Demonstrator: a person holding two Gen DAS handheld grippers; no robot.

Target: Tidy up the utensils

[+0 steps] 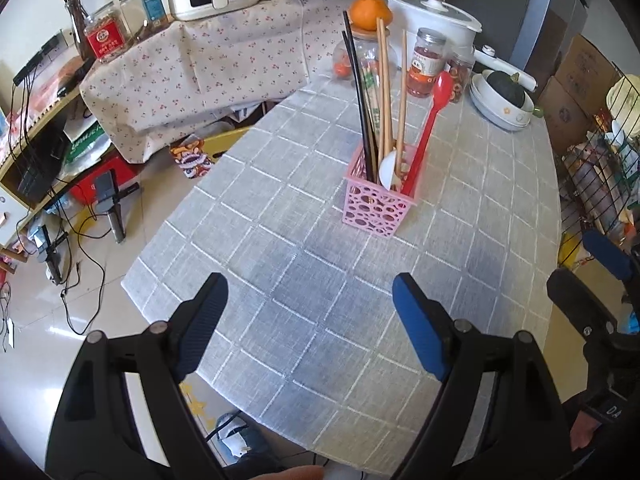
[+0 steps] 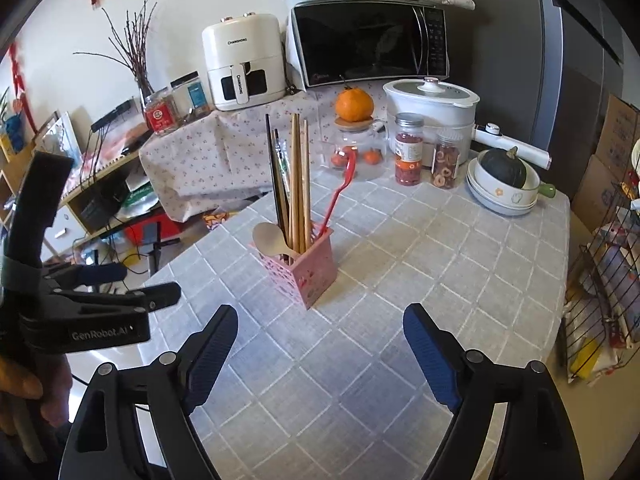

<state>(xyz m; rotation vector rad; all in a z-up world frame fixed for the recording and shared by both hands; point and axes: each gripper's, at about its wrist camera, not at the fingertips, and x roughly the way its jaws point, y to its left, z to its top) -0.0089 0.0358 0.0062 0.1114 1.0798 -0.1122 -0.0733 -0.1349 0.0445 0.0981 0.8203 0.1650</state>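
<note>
A pink perforated utensil holder (image 1: 376, 209) stands upright in the middle of the grey checked table (image 1: 280, 264). In it stand wooden chopsticks (image 1: 385, 92), black chopsticks (image 1: 359, 92), a red spoon (image 1: 427, 128) and a white spoon (image 1: 390, 170). The holder also shows in the right wrist view (image 2: 306, 270) with the white spoon (image 2: 270, 240) and red spoon (image 2: 340, 192). My left gripper (image 1: 310, 300) is open and empty, over the table short of the holder. My right gripper (image 2: 320, 332) is open and empty, also short of the holder.
At the table's far edge stand a glass jar with an orange (image 2: 354, 106) on its lid, two small jars (image 2: 408, 148), a white cooker (image 2: 432, 100) and stacked bowls holding a green squash (image 2: 504, 168). A wire rack (image 2: 608, 272) is at the right.
</note>
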